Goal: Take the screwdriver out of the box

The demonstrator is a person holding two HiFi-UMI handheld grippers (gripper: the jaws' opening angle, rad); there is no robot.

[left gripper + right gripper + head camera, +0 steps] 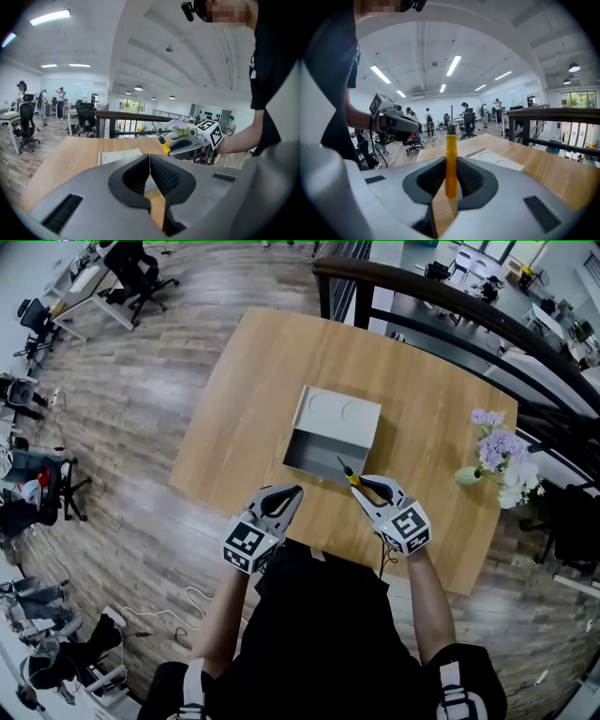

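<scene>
The screwdriver (350, 475) has a yellow handle and a thin dark shaft. My right gripper (363, 484) is shut on the handle, above the table just in front of the grey box (314, 457). In the right gripper view the yellow handle (451, 164) stands upright between the pads of the right gripper (451, 176), with the shaft pointing up. The box is open, its lid (338, 414) tipped back. My left gripper (294, 493) hovers beside the box's near left corner. In the left gripper view the left gripper (149, 164) is shut with nothing between its pads.
A small vase of purple flowers (495, 452) stands at the table's right side. A dark railing (441, 298) runs behind the wooden table (244, 390). Office chairs (141, 277) and desks stand on the floor to the left.
</scene>
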